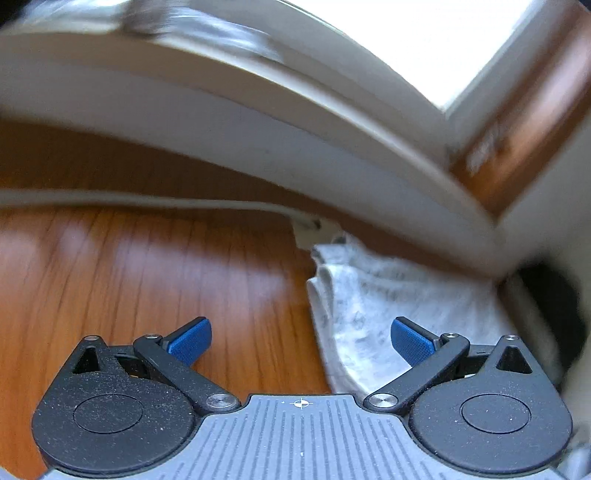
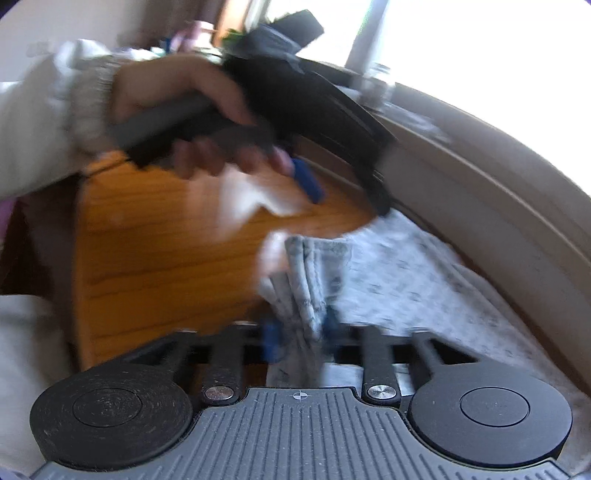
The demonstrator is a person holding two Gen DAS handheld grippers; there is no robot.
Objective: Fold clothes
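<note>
Wood-grain orange-brown laminate forms the counter point(image 1: 129, 280), and its surface is seen bare and faintly glossy on the left of both wrist views. A pale grey garment point(image 1: 373, 302) with a faint small print is spread over the right part of the counter, its far edge lying close to a cream moulded ledge point(image 1: 258, 122) that runs along the back of the counter. Bright daylight is seen above this ledge, where a window point(image 1: 424, 40) is framed by a brown wooden strip point(image 1: 517, 122). In the right wrist view, blurred dark and coloured clutter point(image 2: 266, 33) is made out on the ledge at the back of the room; what it consists of cannot be told. The left hand-held gripper point(image 1: 301, 339) is held above the garment's left edge with its blue pads point(image 1: 190, 341) spread wide apart and nothing between them. It is gripped by a hand point(image 2: 177, 99) in a pale knit sleeve point(image 2: 48, 125). The right hand-held gripper point(image 2: 299, 334) is seen pinched on a bunched fold of the garment's near edge, with the cloth gathered between its blurred blue pads point(image 2: 271, 341).
</note>
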